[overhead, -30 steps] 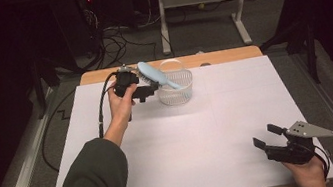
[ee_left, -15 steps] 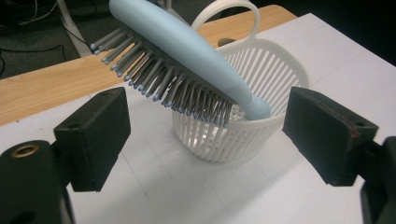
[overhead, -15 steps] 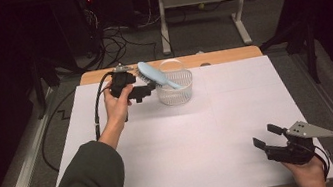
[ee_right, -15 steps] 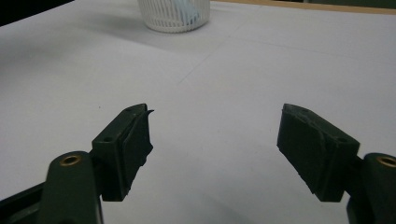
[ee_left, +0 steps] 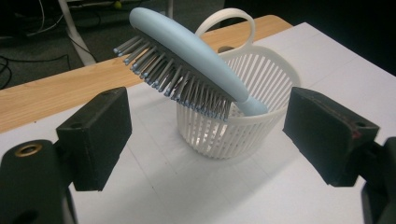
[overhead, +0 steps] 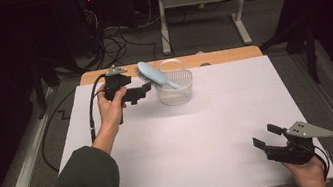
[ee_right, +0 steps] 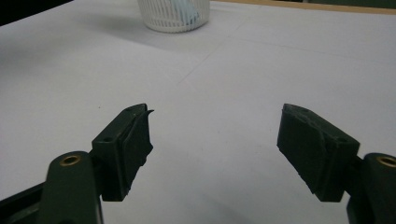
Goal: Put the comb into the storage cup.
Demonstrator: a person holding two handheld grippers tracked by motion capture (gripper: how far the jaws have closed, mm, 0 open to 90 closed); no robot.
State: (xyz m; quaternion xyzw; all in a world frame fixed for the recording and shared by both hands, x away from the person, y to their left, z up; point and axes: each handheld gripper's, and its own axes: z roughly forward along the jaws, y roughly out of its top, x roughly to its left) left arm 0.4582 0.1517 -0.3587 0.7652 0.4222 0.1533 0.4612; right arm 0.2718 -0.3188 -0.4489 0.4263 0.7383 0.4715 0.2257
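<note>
A pale blue hairbrush [ee_left: 187,51], smooth-backed with grey, blue-tipped bristles, leans handle-down in one white slatted plastic basket [ee_left: 261,126] with a loop handle, near the far edge of the white-covered table [overhead: 202,138]. The left gripper [overhead: 146,91] hovers just beside the basket, jaws spread wide and empty. The right gripper [overhead: 265,137], also released, rests well apart at the near right corner.

The hairbrush [overhead: 157,75] leans out over the rim of the white slatted basket [overhead: 175,91], blocking entry from above on that side. Bare white table cover [overhead: 202,138] lies open between the basket and the near edge.
</note>
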